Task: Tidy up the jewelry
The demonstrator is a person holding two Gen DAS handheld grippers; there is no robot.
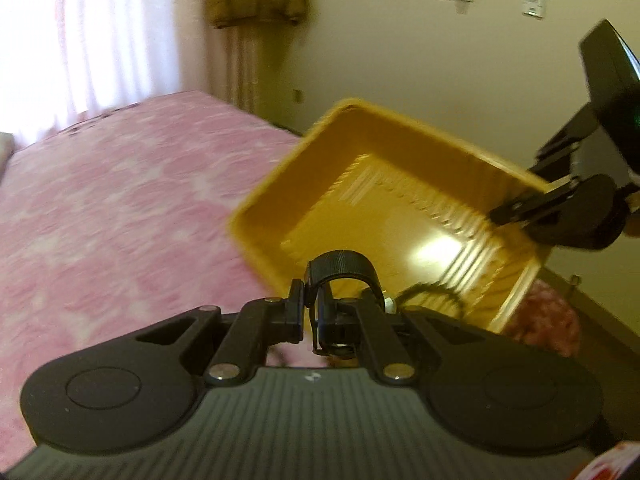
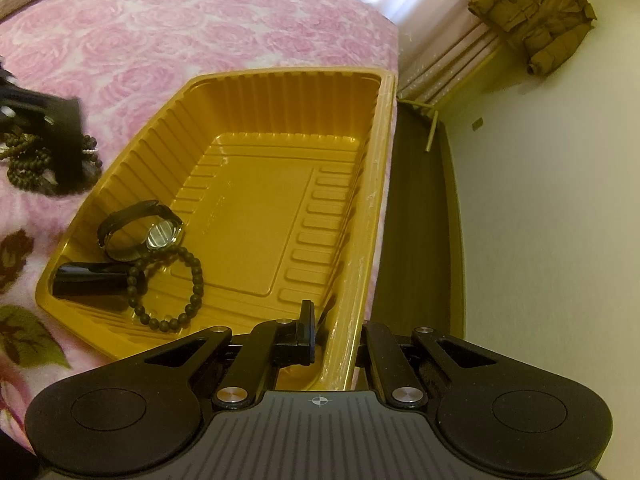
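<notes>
Black band [image 1: 340,268] between left jaws

Tray [image 2: 256,184]: shiny yellow plastic with ribbed walls and a smooth floor.
Blanket [image 2: 168,40]: soft, fuzzy pink cloth, matt.
Watch [image 2: 160,236]: shiny glass face, dark strap.
Bead bracelet [image 2: 192,300]: dark, round, matt beads.
Black strap [image 1: 340,268]: matt, ribbed band.
Jacket [image 2: 536,16]: puffy brown cloth.
</notes>
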